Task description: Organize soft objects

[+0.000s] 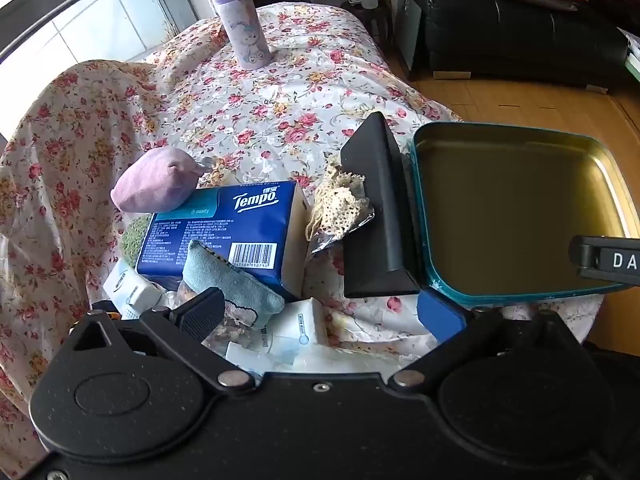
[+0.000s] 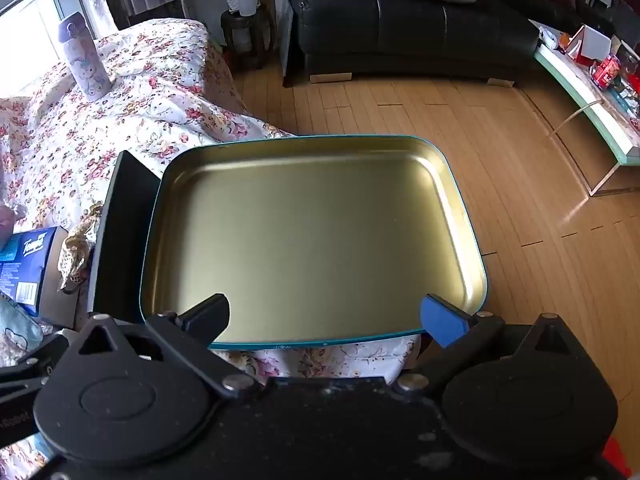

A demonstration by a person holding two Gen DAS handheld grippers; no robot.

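Observation:
A pile of soft things lies on the floral cloth: a pink pouch (image 1: 156, 184), a blue Tempo tissue pack (image 1: 224, 228), a grey-green fabric pouch (image 1: 232, 284), a cream lace piece (image 1: 340, 204) and white tissue packets (image 1: 292, 332). My left gripper (image 1: 324, 316) hovers open over the near end of this pile, nothing between its fingers. To the right sits an empty teal tin with a gold inside (image 2: 312, 240), also seen in the left wrist view (image 1: 512, 208). My right gripper (image 2: 324, 318) stands open above the tin's near rim, holding nothing.
A black box (image 1: 376, 208) leans against the tin's left side. A lilac bottle (image 1: 242, 24) stands upright at the far end of the cloth. Beyond are wooden floor (image 2: 520, 152), a black sofa (image 2: 400, 24) and a low table (image 2: 592, 80) at right.

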